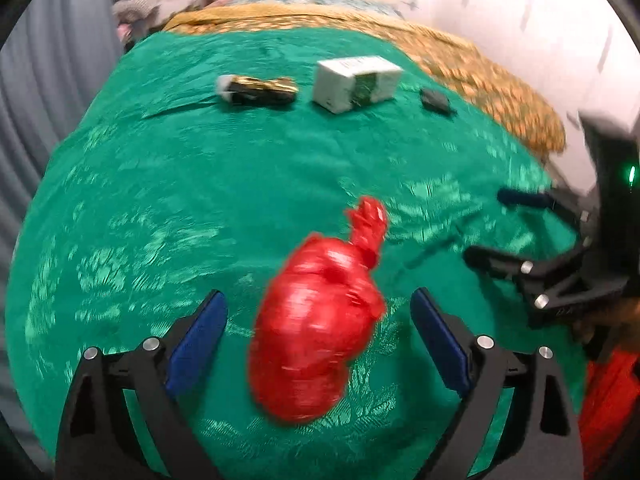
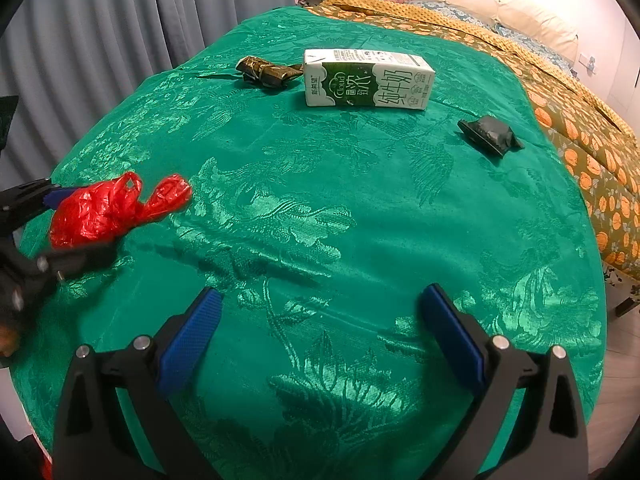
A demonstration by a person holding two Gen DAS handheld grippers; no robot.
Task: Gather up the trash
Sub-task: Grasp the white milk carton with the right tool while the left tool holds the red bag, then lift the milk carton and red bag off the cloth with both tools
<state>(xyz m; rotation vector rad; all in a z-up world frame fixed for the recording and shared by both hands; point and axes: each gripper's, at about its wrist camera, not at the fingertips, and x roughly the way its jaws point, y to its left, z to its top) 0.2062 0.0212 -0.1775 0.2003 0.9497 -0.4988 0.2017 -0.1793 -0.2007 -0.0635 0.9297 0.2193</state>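
My left tool (image 1: 318, 320) is spread wide around the knotted red bag (image 1: 316, 332), its blue pads either side and not touching it; the picture is blurred. The bag sits near the front of the green cloth (image 2: 360, 220). My right tool (image 2: 320, 320) hangs open over bare cloth. Farther back lie a dark wrapper (image 2: 266, 70), milk carton (image 2: 366, 80) and black packet (image 2: 490, 134).

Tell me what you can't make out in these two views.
- Red bag: motion-blurred in the left wrist view; contact with the left gripper unclear.
- Dark packet: tiny and smeared there.
- Milk carton: its far side is hidden in the right wrist view.
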